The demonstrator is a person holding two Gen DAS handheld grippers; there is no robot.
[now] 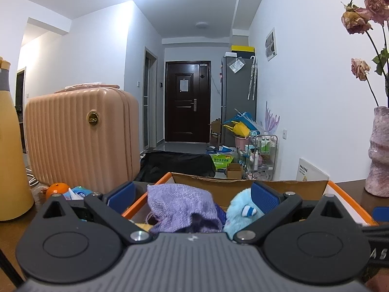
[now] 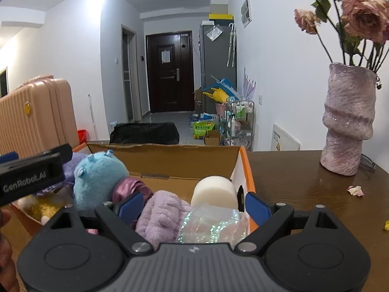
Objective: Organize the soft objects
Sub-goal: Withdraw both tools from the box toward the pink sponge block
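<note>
Soft toys fill the orange-edged cardboard box (image 2: 245,168), its near wall hidden behind both spread, empty grippers, left (image 1: 194,194) over purple knit cloth (image 1: 180,209), right (image 2: 194,204) over lilac plush (image 2: 163,214).

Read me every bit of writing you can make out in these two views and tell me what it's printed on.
"GenRobot.AI": side of the left claw's black body, seen from the right wrist.
"AS": cut-off letters on a black strap.
Suitcase's gold badge: too small to read.
Green bag on the floor: print blurred.
White board against the wall: unreadable.
Paper on the door: unreadable.
</note>
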